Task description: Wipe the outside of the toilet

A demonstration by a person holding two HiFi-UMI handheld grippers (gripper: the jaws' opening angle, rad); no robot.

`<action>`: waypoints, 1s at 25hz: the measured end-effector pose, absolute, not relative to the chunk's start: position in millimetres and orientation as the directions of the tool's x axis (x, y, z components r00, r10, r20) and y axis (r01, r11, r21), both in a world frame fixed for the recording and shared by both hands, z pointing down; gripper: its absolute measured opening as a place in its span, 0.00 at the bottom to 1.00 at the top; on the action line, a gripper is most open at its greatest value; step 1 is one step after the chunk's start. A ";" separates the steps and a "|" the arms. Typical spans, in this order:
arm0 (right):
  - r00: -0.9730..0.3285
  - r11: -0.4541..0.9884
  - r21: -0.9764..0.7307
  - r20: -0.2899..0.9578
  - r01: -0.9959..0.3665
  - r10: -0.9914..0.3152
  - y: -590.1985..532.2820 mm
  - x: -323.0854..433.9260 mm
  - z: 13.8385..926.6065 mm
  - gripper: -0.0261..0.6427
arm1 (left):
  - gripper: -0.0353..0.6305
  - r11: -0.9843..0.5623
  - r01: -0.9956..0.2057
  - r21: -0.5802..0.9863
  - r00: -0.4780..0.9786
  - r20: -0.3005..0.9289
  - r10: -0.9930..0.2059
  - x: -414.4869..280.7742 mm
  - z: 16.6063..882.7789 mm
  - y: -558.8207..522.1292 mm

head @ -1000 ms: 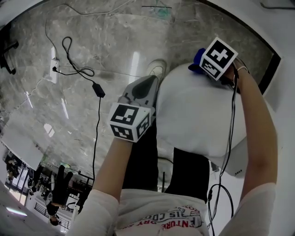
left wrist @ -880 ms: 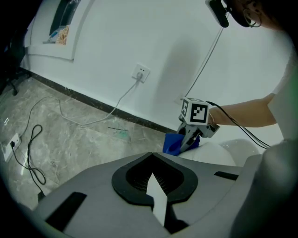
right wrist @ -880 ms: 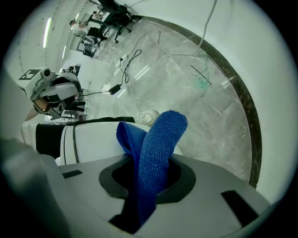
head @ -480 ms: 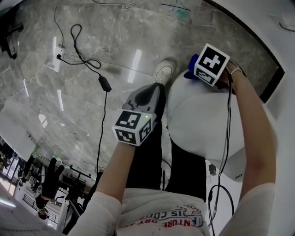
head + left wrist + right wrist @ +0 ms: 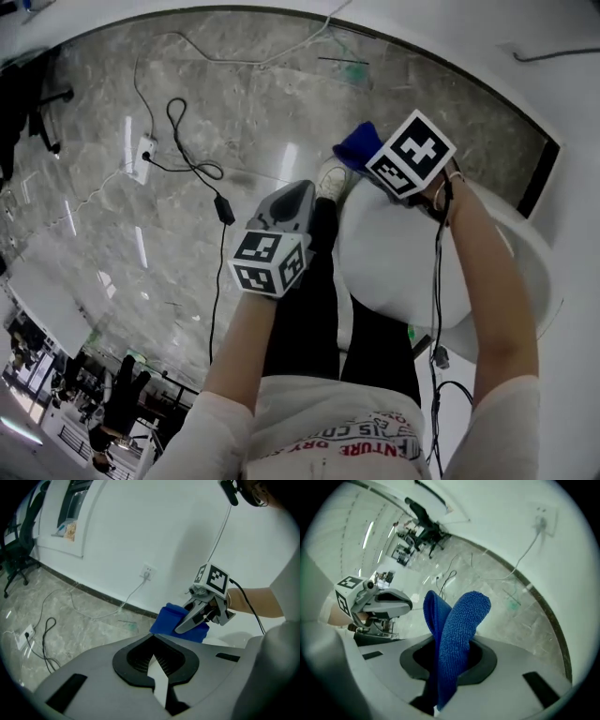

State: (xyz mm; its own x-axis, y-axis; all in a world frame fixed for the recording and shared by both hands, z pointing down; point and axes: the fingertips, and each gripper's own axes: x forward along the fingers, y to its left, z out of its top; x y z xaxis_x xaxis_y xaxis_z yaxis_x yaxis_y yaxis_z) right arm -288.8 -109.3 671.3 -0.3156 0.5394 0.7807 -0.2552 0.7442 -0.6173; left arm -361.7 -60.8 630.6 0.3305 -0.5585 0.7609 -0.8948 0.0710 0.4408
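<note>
The white toilet [image 5: 403, 267] fills the right-centre of the head view, seen from above with its lid down. My right gripper [image 5: 375, 155] is shut on a folded blue cloth [image 5: 359, 145], held at the toilet's far front end. From the left gripper view, the cloth [image 5: 176, 622] hangs from the right gripper [image 5: 185, 624] just over the toilet's white top [image 5: 234, 639]. The cloth [image 5: 454, 634] stands up between the jaws in the right gripper view. My left gripper [image 5: 286, 208] hovers left of the toilet, over the floor, jaws together and empty. It touches nothing.
A power strip [image 5: 144, 150] with black cables and an adapter [image 5: 225, 210] lies on the grey marble floor to the left. The person's white shoe [image 5: 330, 178] and black trouser legs stand beside the toilet. A wall socket [image 5: 148, 571] with a white cord sits behind.
The right gripper has carried the blue cloth leftward along the toilet's front end, and the cloth shows more. The left gripper has stayed roughly in place. The head view has shifted.
</note>
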 end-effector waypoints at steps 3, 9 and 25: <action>-0.447 0.747 -0.560 0.805 -0.358 0.389 -146.0 -264.1 612.3 0.15 | 0.06 -0.015 -0.899 0.438 0.363 0.724 -0.586 -333.3 579.8 -103.2; -0.542 0.668 -0.439 0.838 -0.601 0.063 -188.1 -158.8 505.1 0.15 | 0.06 -0.238 -0.889 0.390 0.450 0.659 -0.602 -245.1 475.4 -171.1; -0.240 -0.036 -0.317 0.781 -0.948 -0.577 -134.0 68.6 309.4 0.15 | 0.06 -0.808 -0.453 0.378 0.804 0.564 -0.187 -9.6 286.9 -208.5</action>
State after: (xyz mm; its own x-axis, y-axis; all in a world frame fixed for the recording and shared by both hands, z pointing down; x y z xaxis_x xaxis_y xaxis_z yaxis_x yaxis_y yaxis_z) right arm 68.6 -134.0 309.4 -0.2399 -0.5767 0.7809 -0.9476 -0.0357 -0.3174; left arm -9.6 -208.5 286.9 0.8045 -0.1870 0.5638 -0.4526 -0.8078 0.3778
